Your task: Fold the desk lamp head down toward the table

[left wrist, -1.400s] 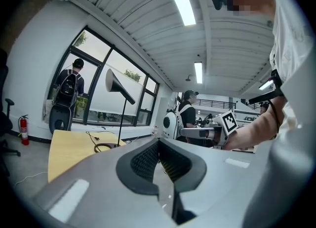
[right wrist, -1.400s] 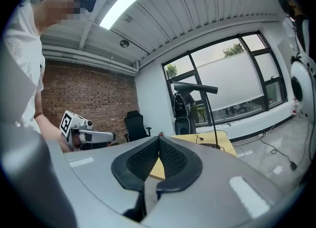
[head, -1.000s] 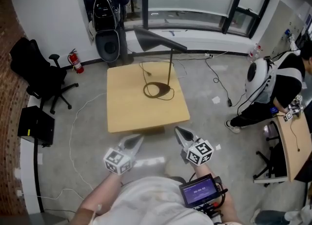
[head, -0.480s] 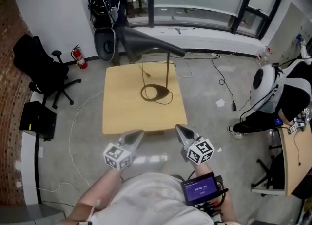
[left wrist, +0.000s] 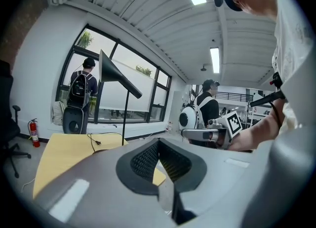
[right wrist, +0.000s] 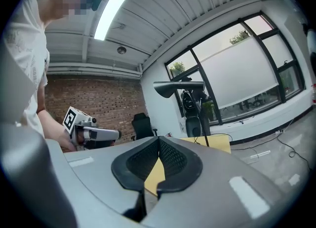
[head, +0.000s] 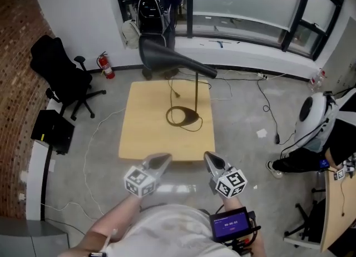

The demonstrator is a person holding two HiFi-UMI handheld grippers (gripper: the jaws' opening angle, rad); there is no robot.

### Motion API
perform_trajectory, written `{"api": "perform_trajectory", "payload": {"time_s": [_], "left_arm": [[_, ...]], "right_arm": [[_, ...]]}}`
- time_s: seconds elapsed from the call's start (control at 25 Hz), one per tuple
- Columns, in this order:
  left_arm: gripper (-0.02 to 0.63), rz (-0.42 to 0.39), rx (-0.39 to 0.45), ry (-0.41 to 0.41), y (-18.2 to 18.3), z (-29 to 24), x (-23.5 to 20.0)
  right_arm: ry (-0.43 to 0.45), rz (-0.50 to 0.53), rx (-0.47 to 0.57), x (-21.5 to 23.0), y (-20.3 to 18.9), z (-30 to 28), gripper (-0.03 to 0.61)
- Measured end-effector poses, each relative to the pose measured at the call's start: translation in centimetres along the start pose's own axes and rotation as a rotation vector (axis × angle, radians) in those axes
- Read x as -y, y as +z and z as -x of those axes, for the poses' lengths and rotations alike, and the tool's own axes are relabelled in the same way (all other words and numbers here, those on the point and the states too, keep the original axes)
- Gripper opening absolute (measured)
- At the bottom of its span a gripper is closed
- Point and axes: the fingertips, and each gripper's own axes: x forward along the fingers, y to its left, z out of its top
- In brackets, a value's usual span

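Note:
The black desk lamp stands on the square wooden table [head: 144, 136], with its cone head [head: 167, 61] raised on a thin pole [head: 197, 92] above a ring base [head: 182, 117]. A cord runs off the base. My left gripper [head: 164, 158] and right gripper [head: 208, 157] hover side by side at the table's near edge, both shut and empty, well short of the lamp. In the left gripper view the lamp head [left wrist: 111, 69] shows far beyond the shut jaws [left wrist: 158, 143]. From the right gripper view [right wrist: 158, 140] the lamp head [right wrist: 177, 88] is likewise distant.
A black office chair [head: 61, 75] and a red fire extinguisher [head: 105, 65] stand at the left. A person with a backpack [head: 153, 5] stands by the window behind the table. Another person [head: 322, 125] is at the right. A black box [head: 53, 132] sits by the brick wall.
Both grippers have moved forward to the table's near edge, and the table and lamp now sit closer in the head view. The jaws stay shut.

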Motion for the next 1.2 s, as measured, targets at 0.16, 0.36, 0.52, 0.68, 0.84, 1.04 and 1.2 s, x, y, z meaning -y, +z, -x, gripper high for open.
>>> {"api": "perform_trajectory", "payload": {"time_s": [0.16,0.36,0.52,0.68,0.84,1.04,1.2], "left_arm": [[0.002,-0.004,0.000,0.039,0.0,-0.4,0.1],[0.002,-0.005,0.009,0.078,0.3,-0.7,0.2],[0.002,0.001,0.003,0.101,0.3,-0.4,0.1],[0.002,-0.015,0.003,0.103,0.5,-0.4,0.4],[0.002,-0.017,-0.008,0.098,0.7,-1.1,-0.1],[0.002,-0.023,-0.010,0.059,1.3,-3.4,-0.8],[0.002,-0.026,0.002,0.017,1.8,-5.4,-1.3]], "right_arm": [[0.036,-0.004,-0.002,0.6,0.0,0.1,0.014],[0.061,-0.012,0.005,1.6,0.2,0.1,0.014],[0.093,-0.022,0.011,1.5,0.1,-0.3,0.014],[0.101,-0.049,0.005,1.7,-0.7,-0.5,0.013],[0.101,-0.053,0.018,2.0,-0.6,-0.8,0.013],[0.065,-0.048,0.024,3.4,0.1,-1.0,0.014],[0.036,-0.031,0.018,4.5,0.7,-1.2,0.014]]}}
